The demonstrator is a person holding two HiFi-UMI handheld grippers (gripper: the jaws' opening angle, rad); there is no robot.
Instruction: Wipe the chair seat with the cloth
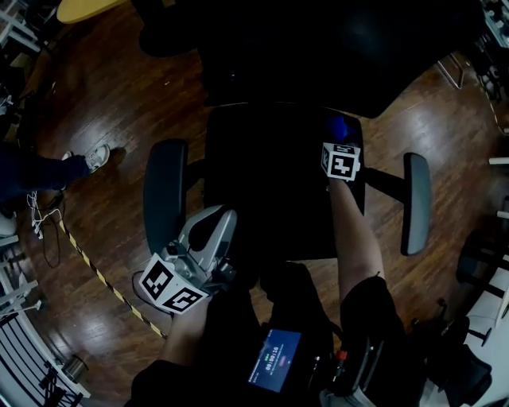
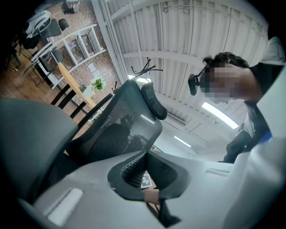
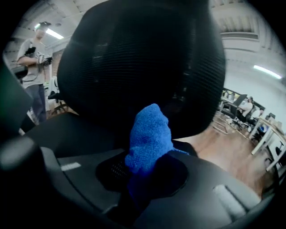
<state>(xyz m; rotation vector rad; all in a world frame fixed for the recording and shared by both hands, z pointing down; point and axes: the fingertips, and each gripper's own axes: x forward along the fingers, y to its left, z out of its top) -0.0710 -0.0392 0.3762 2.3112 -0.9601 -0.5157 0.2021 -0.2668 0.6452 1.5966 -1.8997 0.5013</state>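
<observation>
A black office chair stands below me, its dark seat (image 1: 262, 191) between two grey armrests (image 1: 165, 199). My right gripper (image 1: 339, 143) hangs over the seat's far right part, shut on a blue cloth (image 1: 339, 127). In the right gripper view the cloth (image 3: 149, 136) sticks up from between the jaws of that gripper (image 3: 145, 174), with the mesh backrest (image 3: 143, 62) close ahead. My left gripper (image 1: 215, 226) is held off the seat's near left corner, tilted upward. In the left gripper view its jaws (image 2: 144, 172) are shut with nothing in them.
Wooden floor surrounds the chair. A person's shoe (image 1: 95, 156) and yellow-black floor tape (image 1: 95, 274) lie to the left. A yellow tabletop (image 1: 87, 8) is at the far left. Another person (image 3: 33, 67) stands beyond the chair. White frames (image 1: 20, 350) crowd the near left.
</observation>
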